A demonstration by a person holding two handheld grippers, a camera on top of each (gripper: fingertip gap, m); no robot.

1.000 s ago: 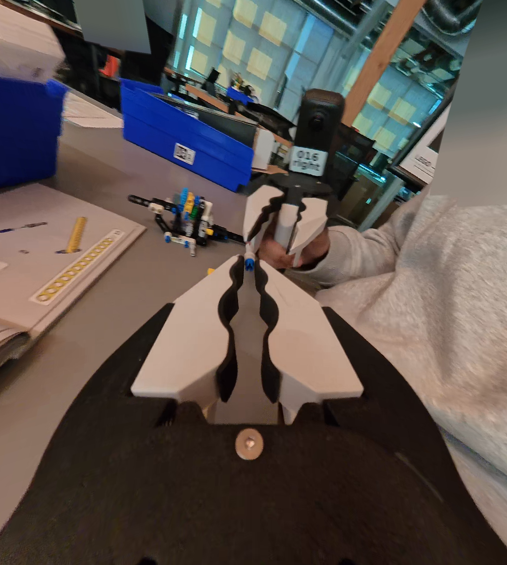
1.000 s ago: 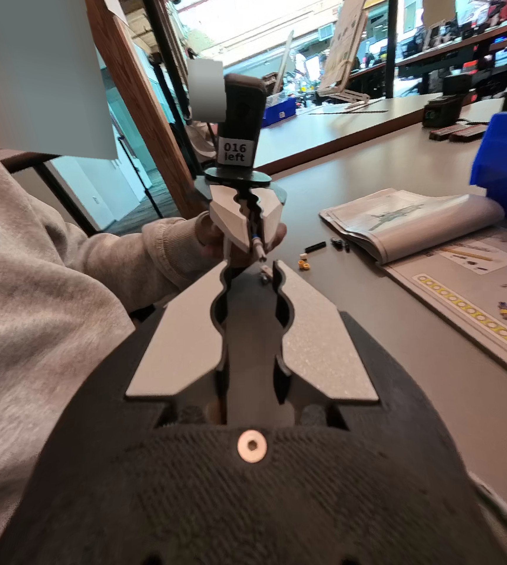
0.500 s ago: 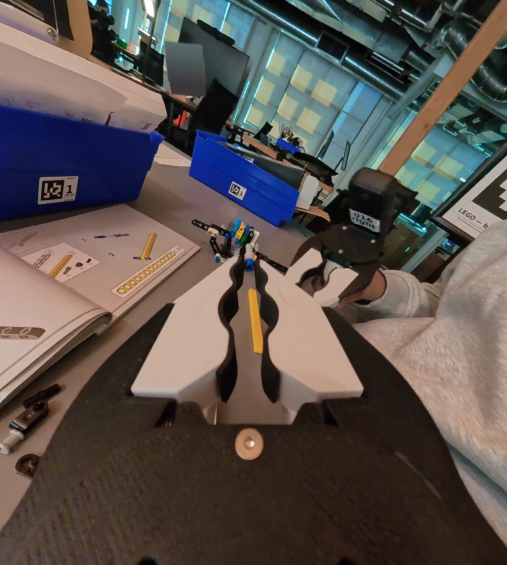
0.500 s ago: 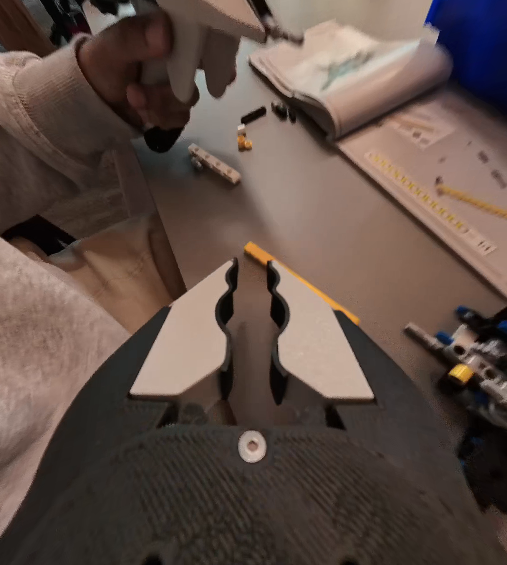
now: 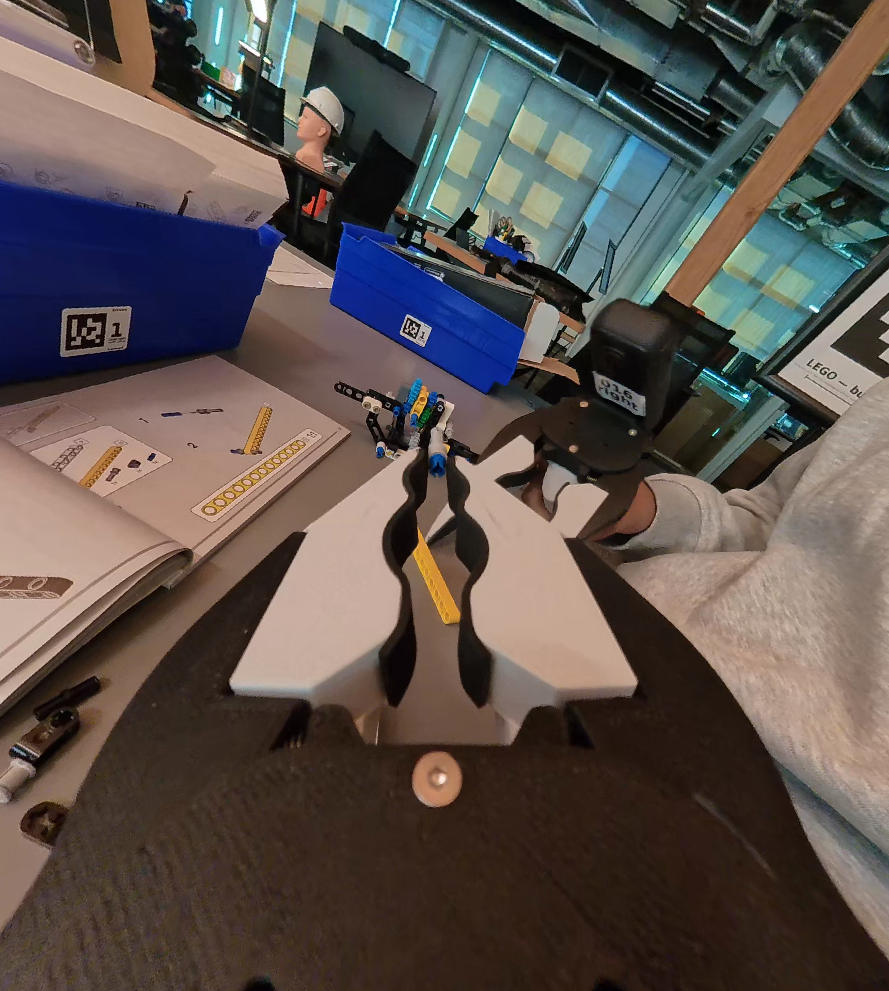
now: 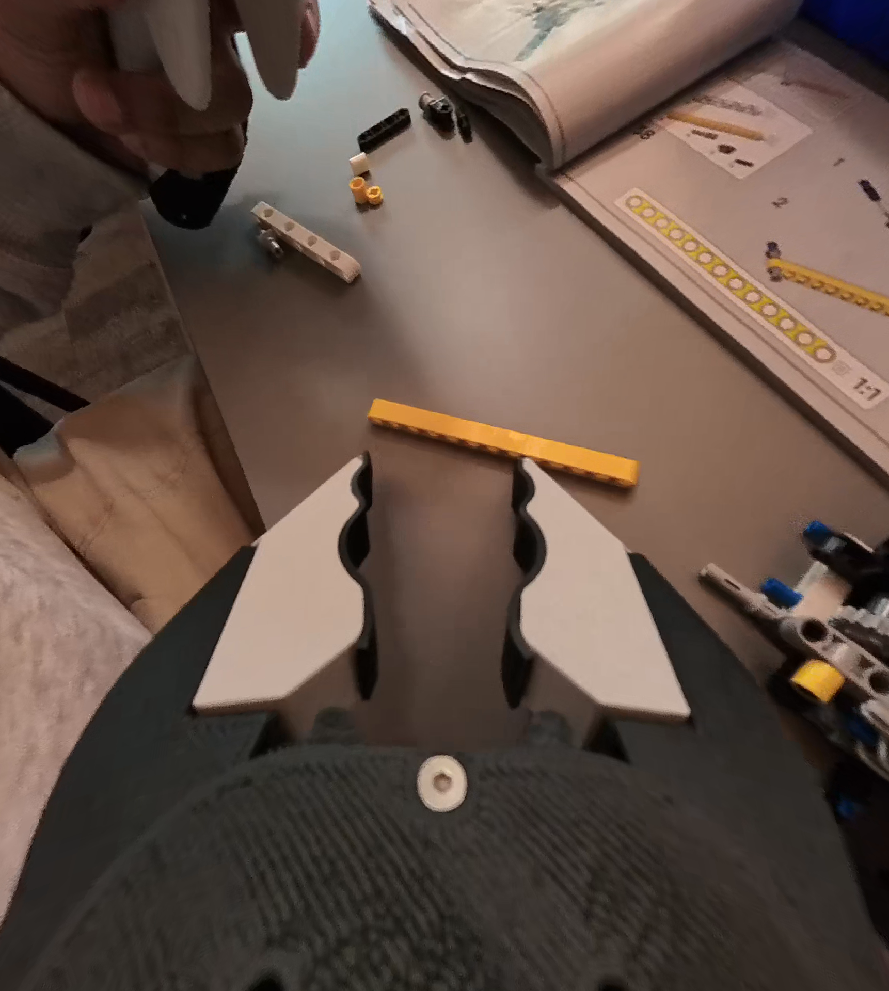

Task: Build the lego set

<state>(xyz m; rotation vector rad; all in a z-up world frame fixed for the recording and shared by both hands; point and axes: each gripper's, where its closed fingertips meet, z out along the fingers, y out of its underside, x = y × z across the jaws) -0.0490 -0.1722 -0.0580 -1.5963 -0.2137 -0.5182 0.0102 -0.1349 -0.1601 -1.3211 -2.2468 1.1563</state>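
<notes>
My left gripper [image 5: 434,472] is shut on a small blue and grey pin [image 5: 436,462] at its tips, held above the table. A long yellow beam [image 6: 501,442] lies flat on the grey table; it also shows between the left fingers [image 5: 434,579]. My right gripper [image 6: 442,466] is wide open and empty. It points down at the table, with its tips just short of the beam's near side. The partly built model [image 5: 410,418] of black, blue, yellow and white parts stands beyond the beam; it also shows at the right edge of the right wrist view [image 6: 860,643].
An open instruction booklet [image 6: 700,225] lies on the table. Loose parts lie near it: a grey beam [image 6: 305,241], small yellow bushes [image 6: 366,190], a black beam [image 6: 383,128]. Two blue bins [image 5: 110,279] [image 5: 421,322] stand behind. The table's near edge [image 6: 206,407] is left of the beam.
My right gripper has turned away from the left gripper, come down over the yellow beam and opened wide. My left gripper has kept hold of the pin and swung toward the model.
</notes>
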